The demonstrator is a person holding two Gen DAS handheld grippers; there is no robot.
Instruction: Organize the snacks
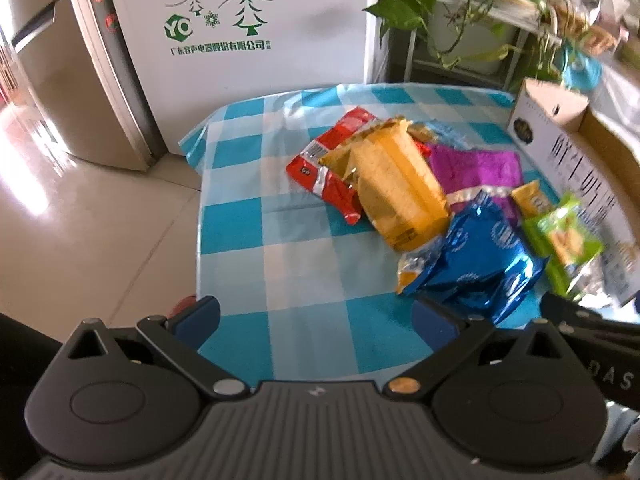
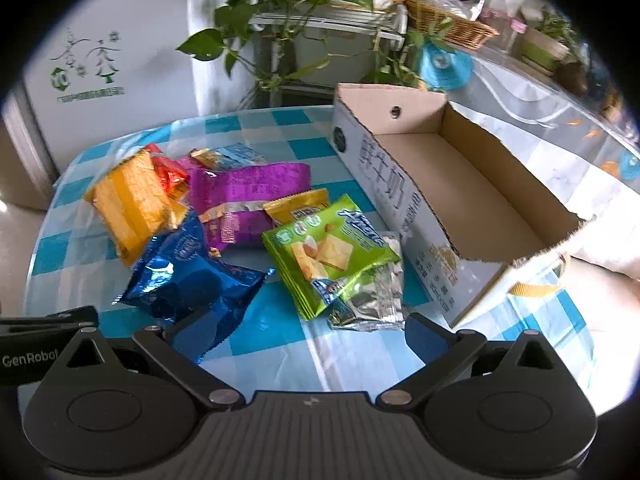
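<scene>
A heap of snack packets lies on the blue-and-white checked tablecloth (image 1: 280, 248) (image 2: 276, 328): a red packet (image 1: 328, 164), a yellow packet (image 1: 396, 188) (image 2: 132, 200), a purple packet (image 1: 476, 168) (image 2: 248, 192), a blue foil bag (image 1: 484, 264) (image 2: 188, 276), a green packet (image 1: 564, 236) (image 2: 328, 252), a small silver one (image 2: 372, 300). An open cardboard box (image 2: 460, 184) (image 1: 560, 152) stands to the right of the heap, empty inside. My left gripper (image 1: 316, 316) is open, near the table's front edge, left of the blue bag. My right gripper (image 2: 308, 332) is open, just short of the green packet and blue bag.
A white appliance with green tree prints (image 1: 248, 32) stands behind the table. Potted vines on a white rack (image 2: 304, 32) hang at the back. A second table with a wicker basket (image 2: 448, 24) sits right of the box. Tiled floor (image 1: 72, 216) lies to the left.
</scene>
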